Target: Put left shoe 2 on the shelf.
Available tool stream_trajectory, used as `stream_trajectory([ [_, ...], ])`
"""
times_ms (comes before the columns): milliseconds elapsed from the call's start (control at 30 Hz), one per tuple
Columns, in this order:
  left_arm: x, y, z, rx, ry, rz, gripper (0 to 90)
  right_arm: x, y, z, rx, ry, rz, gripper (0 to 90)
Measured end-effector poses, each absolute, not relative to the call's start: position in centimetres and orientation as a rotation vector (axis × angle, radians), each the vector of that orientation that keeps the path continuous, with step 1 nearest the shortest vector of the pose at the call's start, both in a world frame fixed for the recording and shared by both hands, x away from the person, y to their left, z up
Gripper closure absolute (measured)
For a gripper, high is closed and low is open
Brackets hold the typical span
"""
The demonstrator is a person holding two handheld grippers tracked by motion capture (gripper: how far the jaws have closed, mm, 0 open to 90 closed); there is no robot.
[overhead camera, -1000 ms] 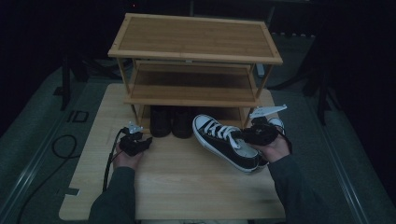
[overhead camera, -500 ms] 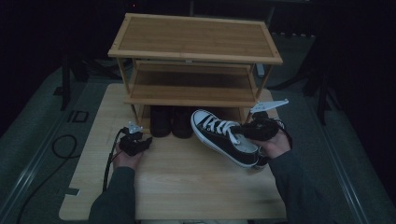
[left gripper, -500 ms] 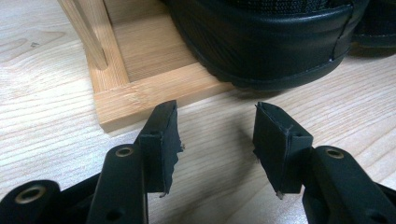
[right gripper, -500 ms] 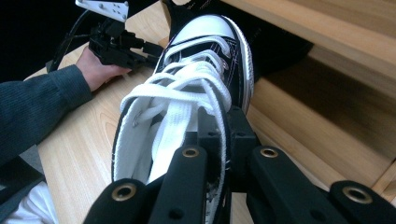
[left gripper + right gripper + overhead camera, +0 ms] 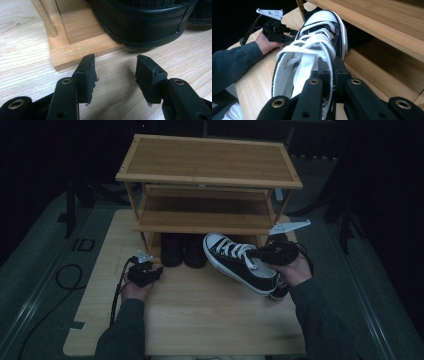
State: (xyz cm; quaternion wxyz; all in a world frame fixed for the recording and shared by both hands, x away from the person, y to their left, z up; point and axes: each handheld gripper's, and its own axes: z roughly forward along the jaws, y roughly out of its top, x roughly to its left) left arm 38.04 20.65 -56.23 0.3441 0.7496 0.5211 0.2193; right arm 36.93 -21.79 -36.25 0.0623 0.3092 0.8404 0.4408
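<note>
A black-and-white sneaker (image 5: 237,262) is being held clenched by the right gripper (image 5: 272,254) in the high view, lifted clear of the table (image 5: 200,315), toe pointing toward the rack (image 5: 210,185) and tilted up, heel low at the person's right hand (image 5: 295,270). A second sneaker (image 5: 280,292) is being partly covered beneath that heel. What is being gripped is being made plain by the right gripper view: the jaws are being pressed together on the side wall of the sneaker (image 5: 312,57) by its collar, one jaw inside, one outside, with the laces (image 5: 304,50) running ahead toward the white toe cap. The left gripper (image 5: 277,30) is also being shown there, resting on the table in the left hand (image 5: 265,43). In the left gripper view the jaws are being kept apart, released, with nothing between them, just short of the rack's base bar (image 5: 82,50) and a black shoe (image 5: 145,22). In the high view two black shoes (image 5: 182,250) are being shown side by side under the rack.
</note>
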Motion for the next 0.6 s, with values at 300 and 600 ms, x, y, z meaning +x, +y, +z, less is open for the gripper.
stream_trajectory([
  [300, 38.0, 20.7, -56.2, 1.951, 1.353, 0.57, 50.6, 36.7, -21.6, -35.5, 0.898, 2.557, 1.34, 87.7],
  [600, 38.0, 20.6, -56.2, 1.953, 1.353, 0.572, 50.6, 36.4, -21.4, -33.9, 0.866, 2.549, 1.377, 87.7],
])
